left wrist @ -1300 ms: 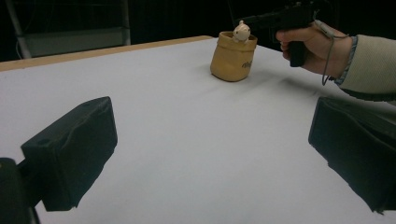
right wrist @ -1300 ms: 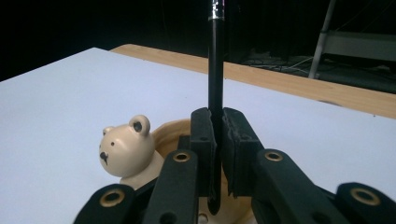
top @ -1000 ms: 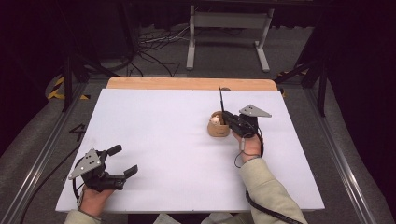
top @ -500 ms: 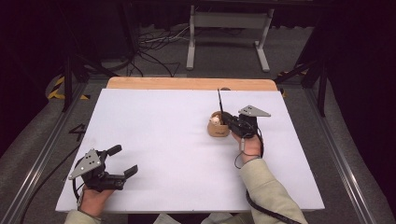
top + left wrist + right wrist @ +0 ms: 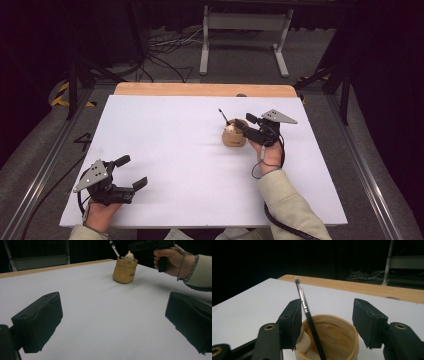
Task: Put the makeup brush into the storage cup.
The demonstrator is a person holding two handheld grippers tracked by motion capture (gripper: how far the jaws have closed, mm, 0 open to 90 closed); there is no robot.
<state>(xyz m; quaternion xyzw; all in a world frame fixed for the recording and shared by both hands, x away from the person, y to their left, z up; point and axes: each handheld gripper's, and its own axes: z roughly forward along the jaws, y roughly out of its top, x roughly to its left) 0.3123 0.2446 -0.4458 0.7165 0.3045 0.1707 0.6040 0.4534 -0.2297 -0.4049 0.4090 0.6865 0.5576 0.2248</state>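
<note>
White table point(image 5: 190, 150) w/ a tan cup point(image 5: 234, 138) standing right of centre. Right gripper point(image 5: 241, 124) hovers just over the cup, jaws just opened & apart, nothing pinched. Left gripper point(image 5: 131, 171) sits well off near the front-left corner, jaws wide, empty. Thin brush point(image 5: 308, 312) leans inside the cup beside a small figurine point(image 5: 129, 257).

Overhead forward-down view; both gripper views low, sharing the tan cup point(image 5: 124, 272).
</note>
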